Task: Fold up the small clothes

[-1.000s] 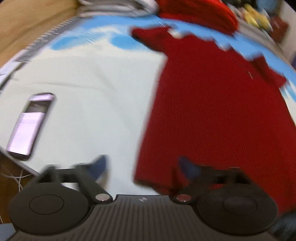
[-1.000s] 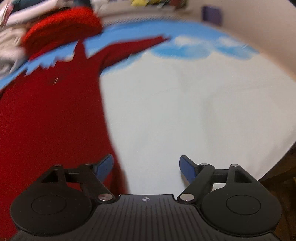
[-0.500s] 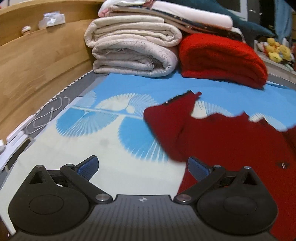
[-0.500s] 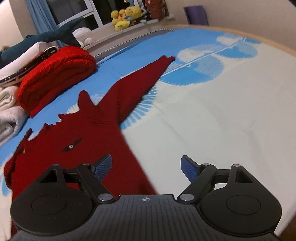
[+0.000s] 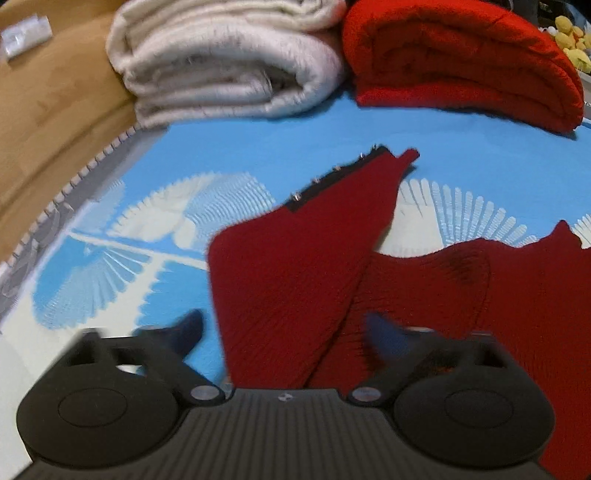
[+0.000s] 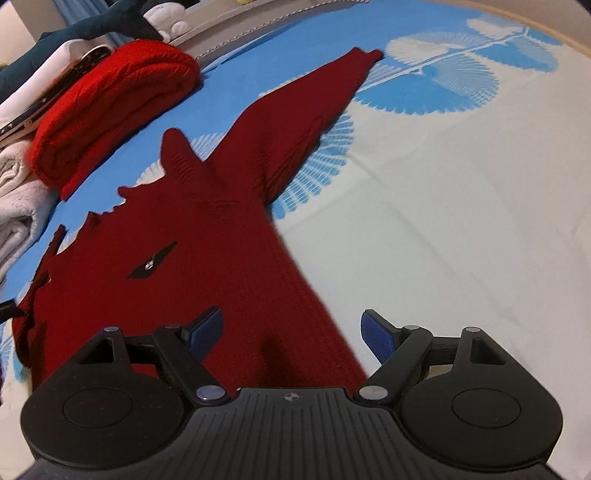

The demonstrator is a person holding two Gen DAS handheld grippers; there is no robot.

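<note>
Dark red knit sweater (image 6: 207, 258) lies flat, front up, on the blue-and-white bedsheet (image 6: 461, 206); one sleeve (image 6: 306, 110) stretched straight out, other sleeve (image 5: 295, 266) folded back, small dark chest emblem (image 6: 151, 263).

A bedroom at home: a bed with a blue-and-white sheet (image 6: 461, 192) and wooden frame (image 5: 51, 110), folded blankets (image 5: 229, 66) stacked at its head, and plush toys (image 5: 570, 40) on a sill by the curtain (image 6: 59, 7).
</note>
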